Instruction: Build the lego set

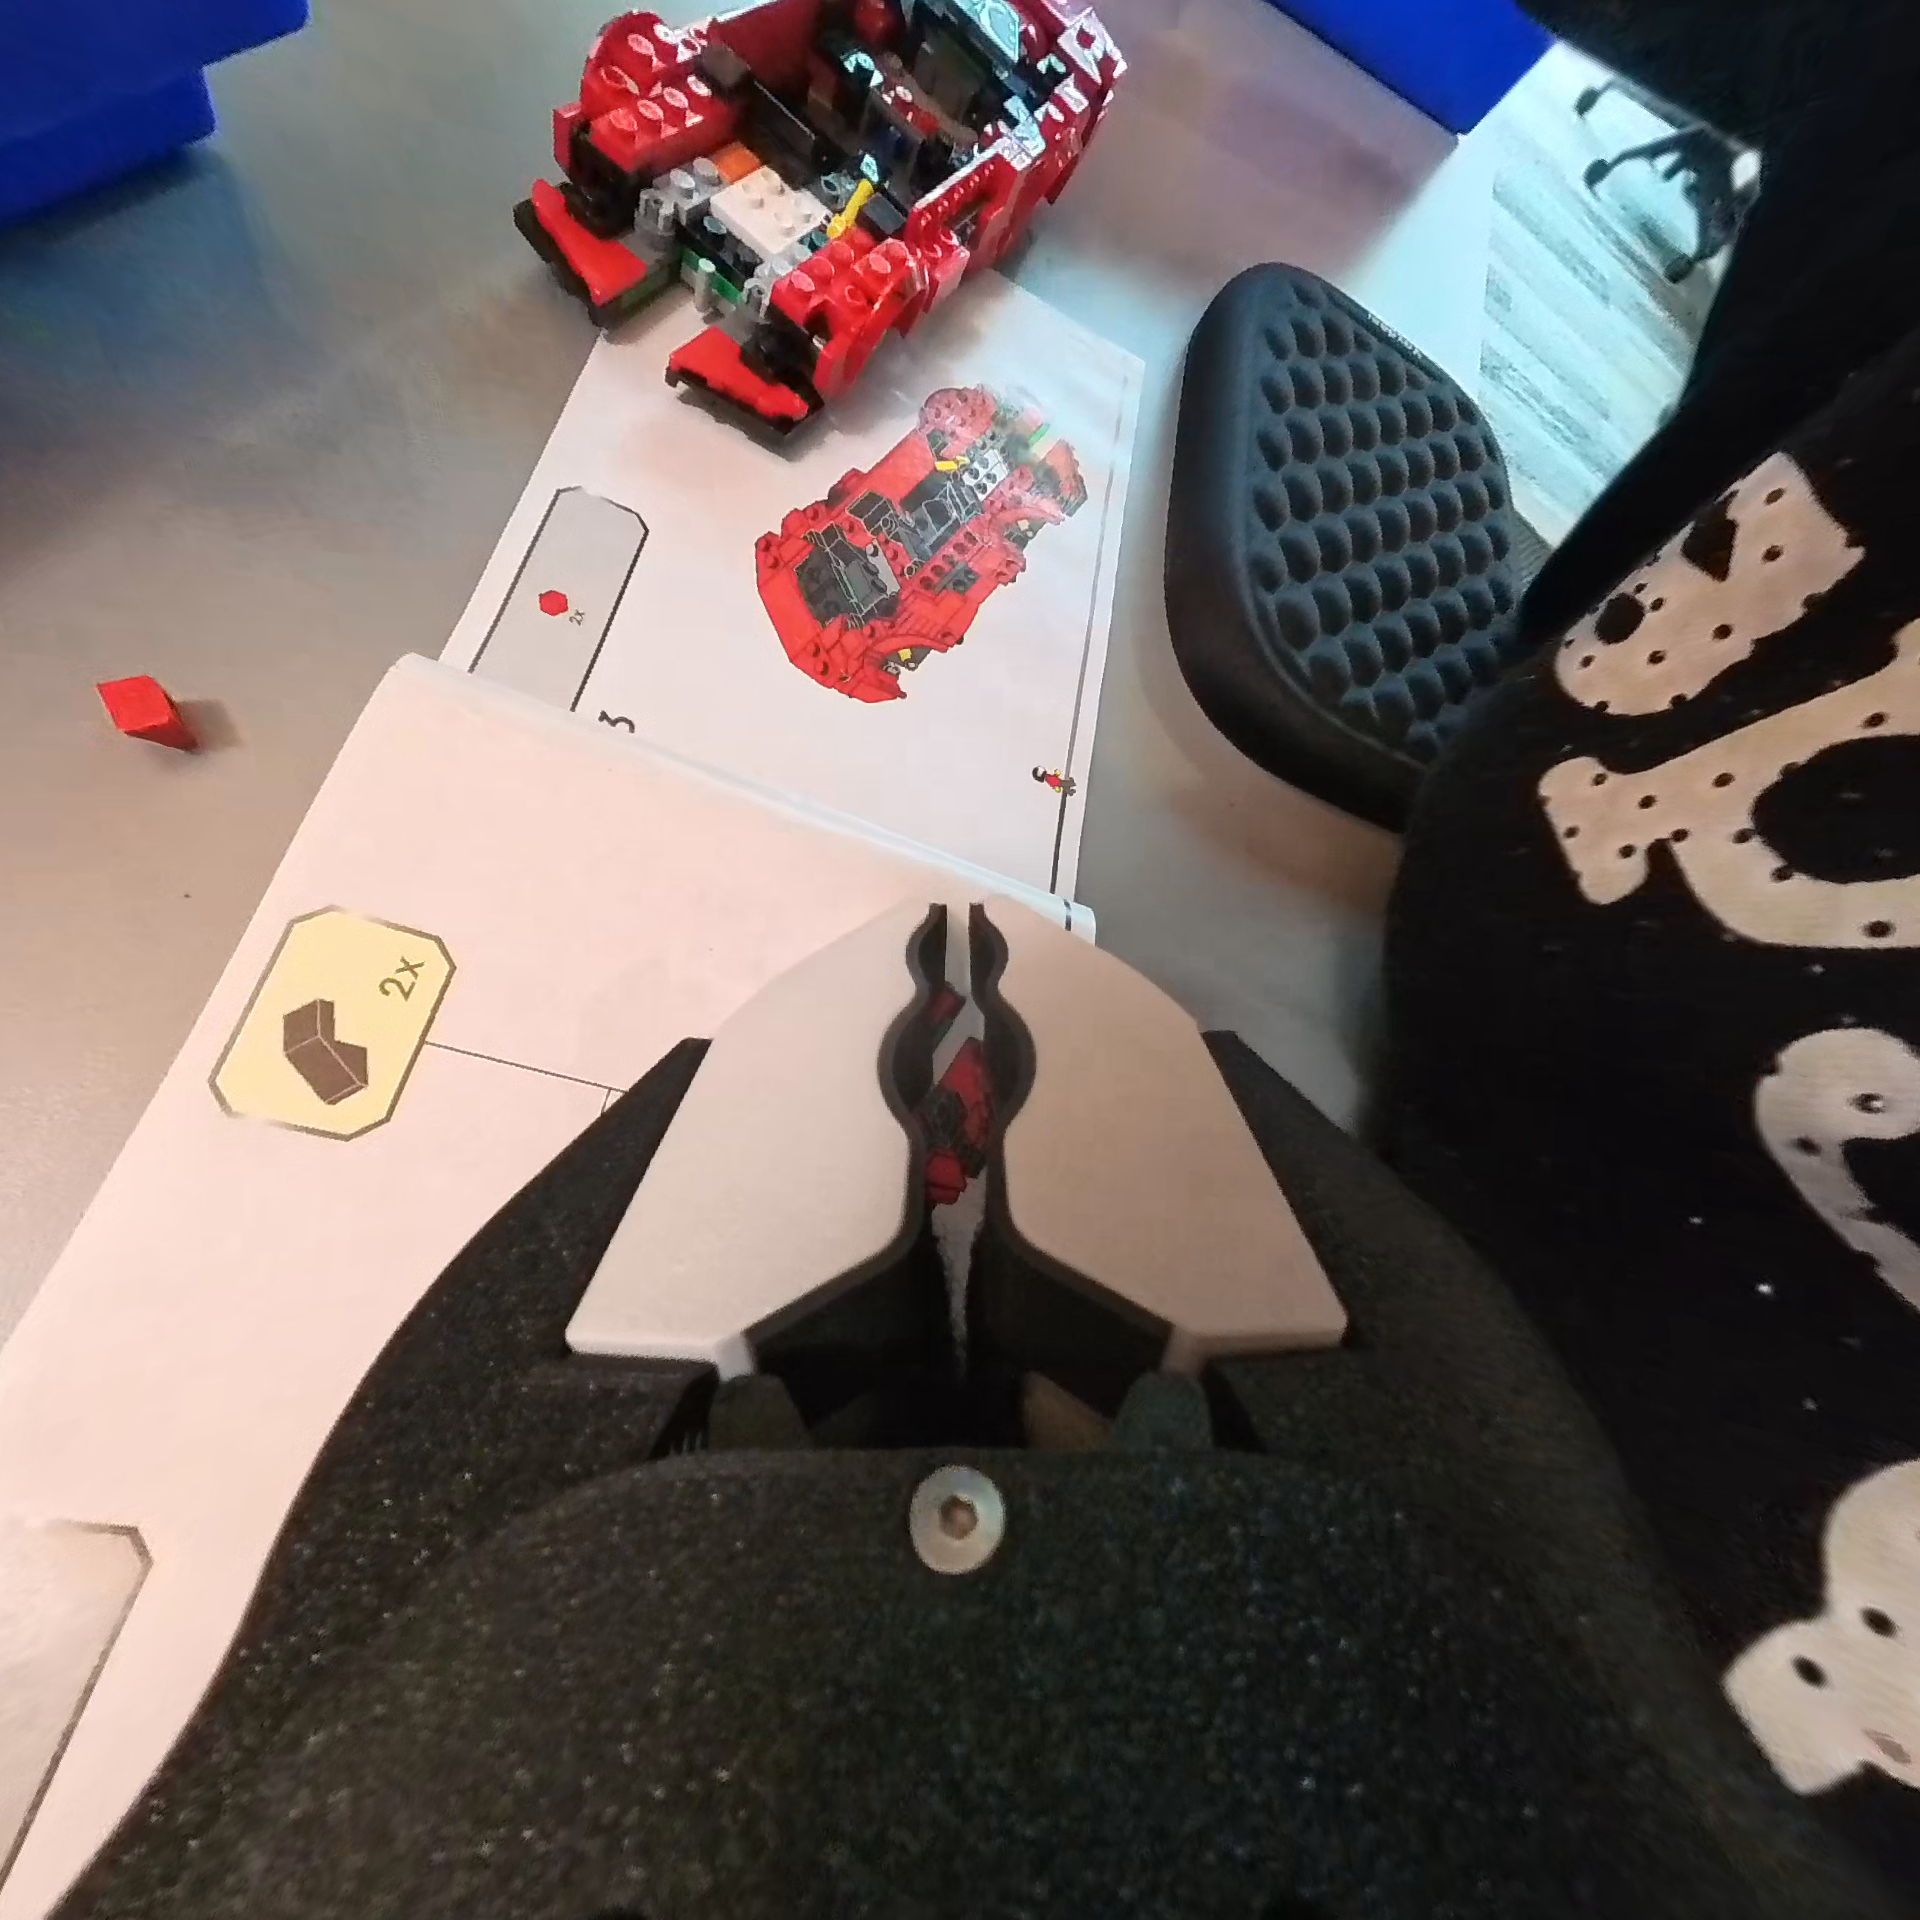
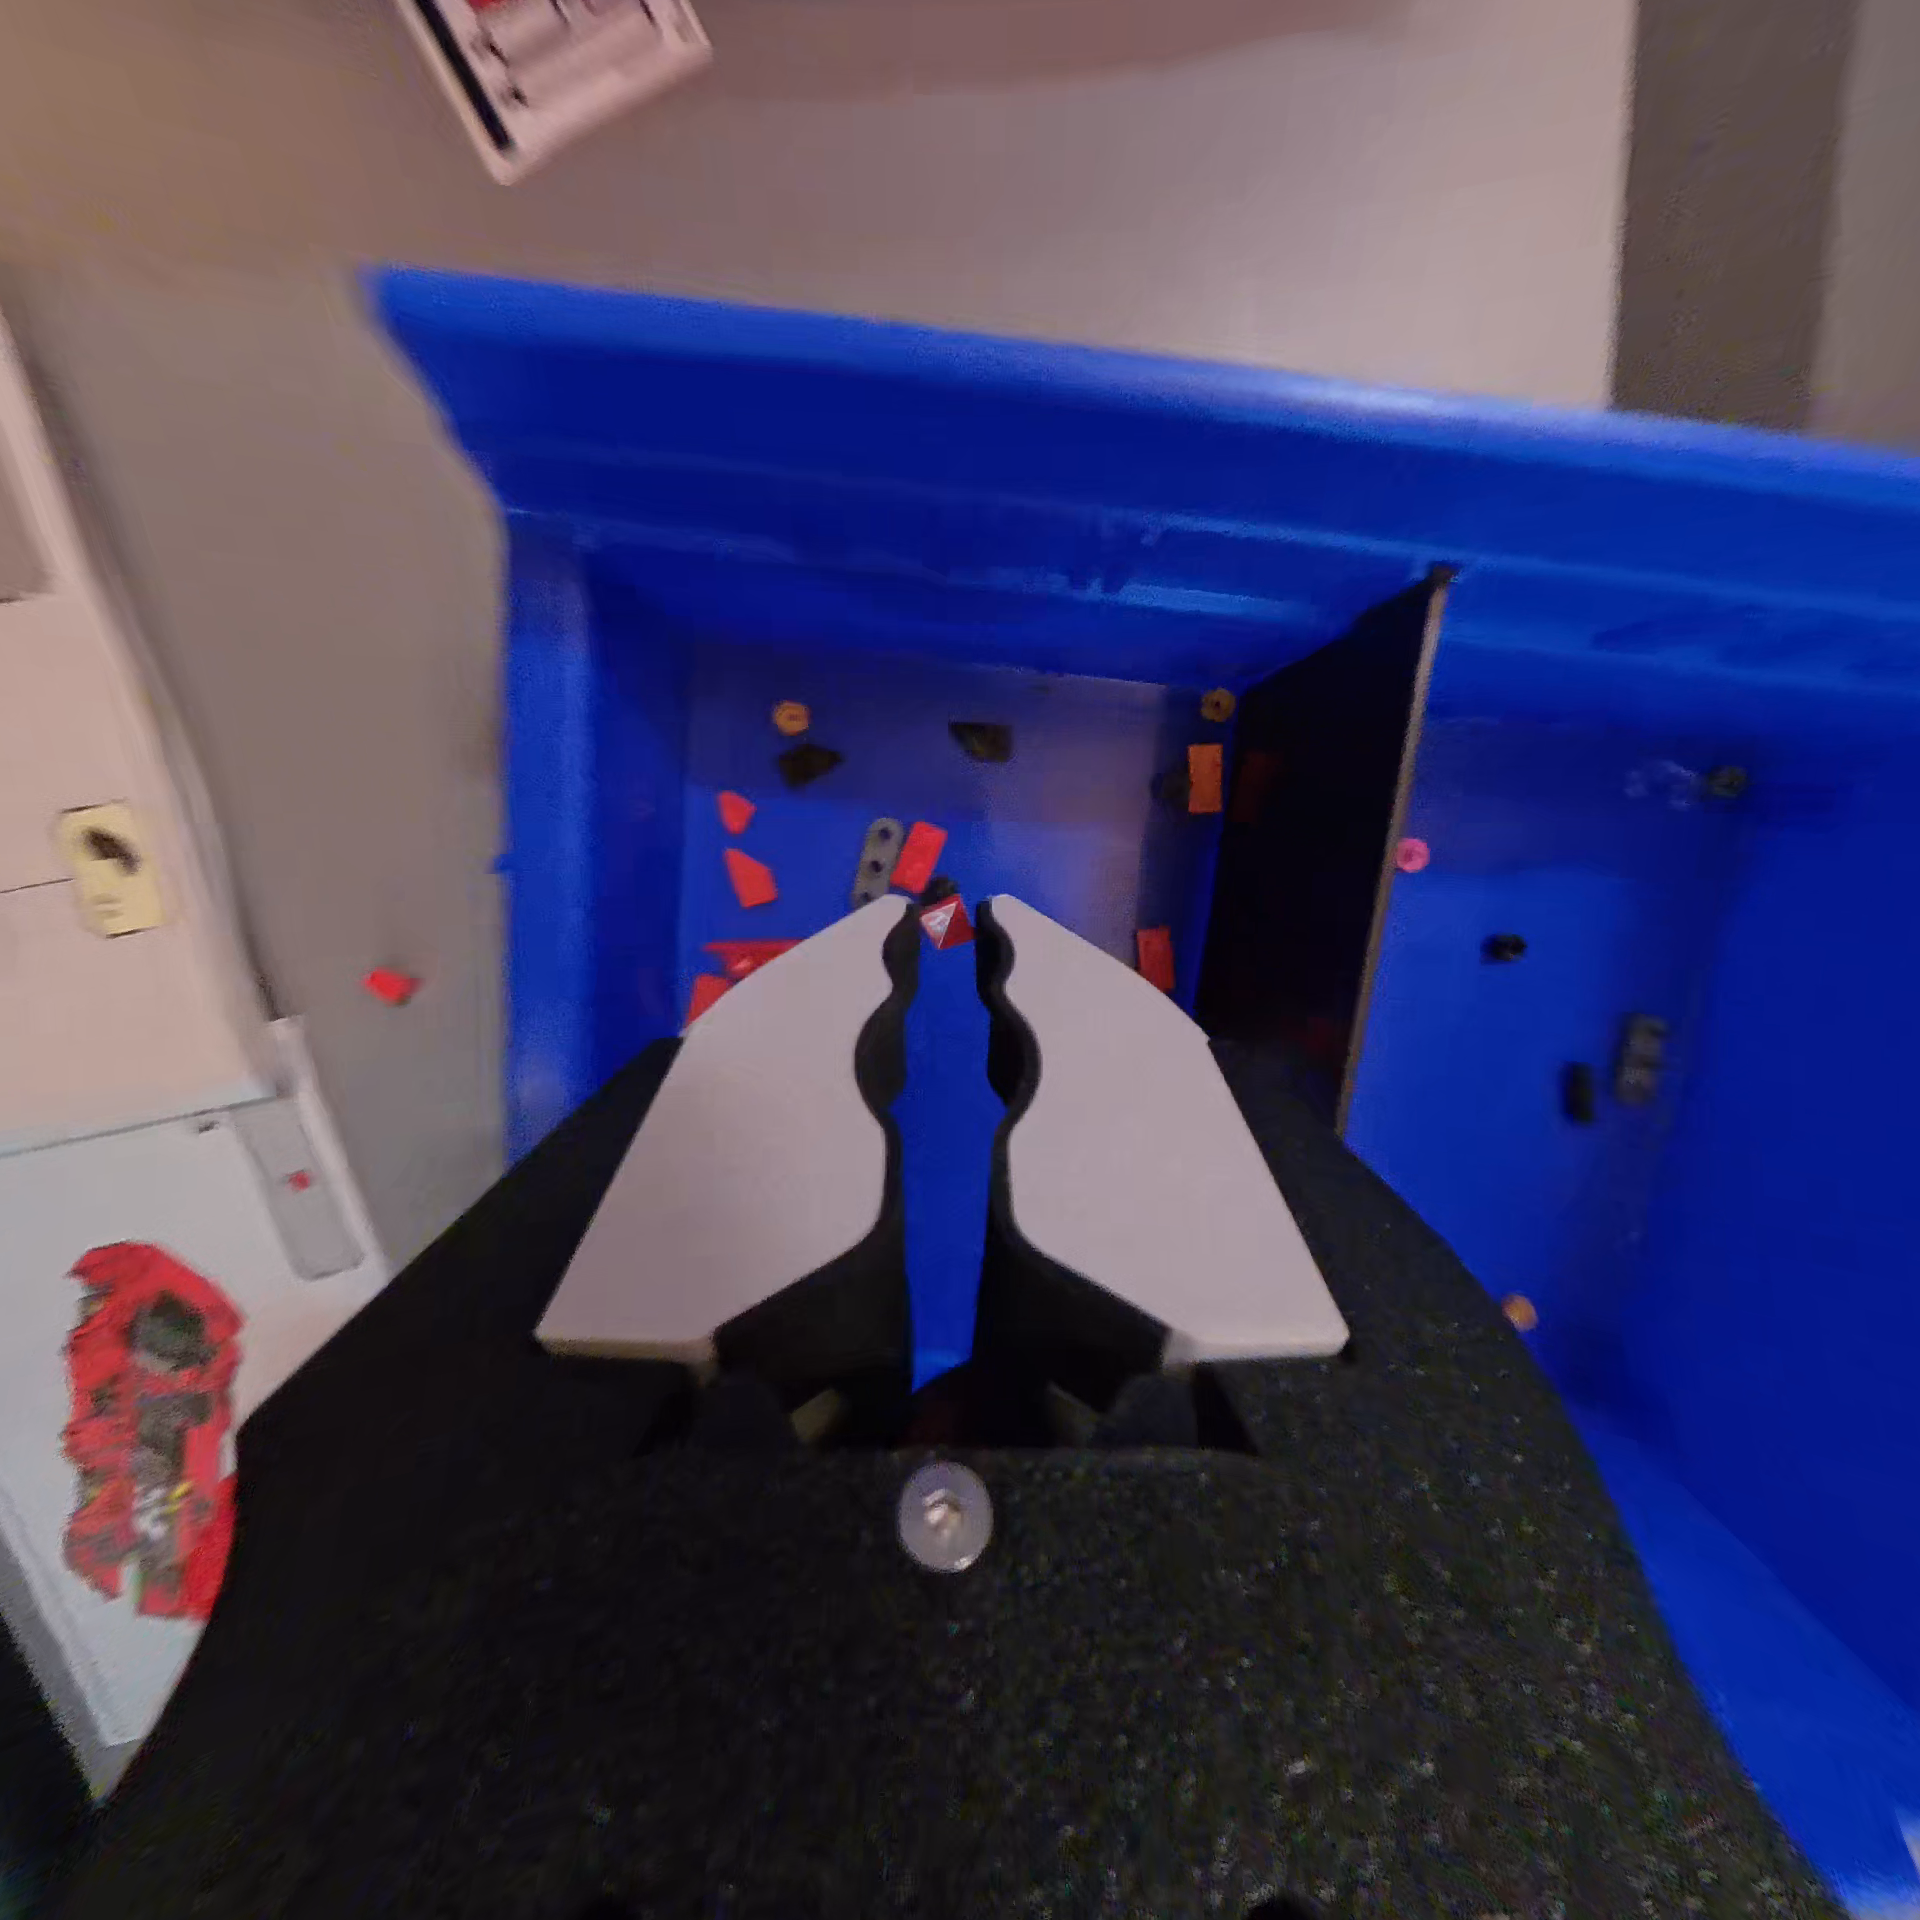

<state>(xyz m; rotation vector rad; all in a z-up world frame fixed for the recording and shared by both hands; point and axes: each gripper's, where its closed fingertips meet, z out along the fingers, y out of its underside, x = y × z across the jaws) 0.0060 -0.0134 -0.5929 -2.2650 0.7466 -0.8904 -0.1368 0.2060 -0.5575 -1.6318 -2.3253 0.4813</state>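
The part-built red lego car stands on the table at the far end of the open instruction booklet. My left gripper hovers over the booklet's near page with its jaws together and nothing between them. A loose small red piece lies on the table to its left. My right gripper is over the blue parts bin. Its fingertips are nearly closed on a small red piece with a white mark. The right wrist view is motion-blurred.
The bin's left compartment holds several loose red, black and orange pieces; a black divider separates a right compartment with a few dark pieces. A black mesh chair arm and a person's black patterned top are right of the booklet. The gap from one gripper's tips to the other's is roughly 25 cm.
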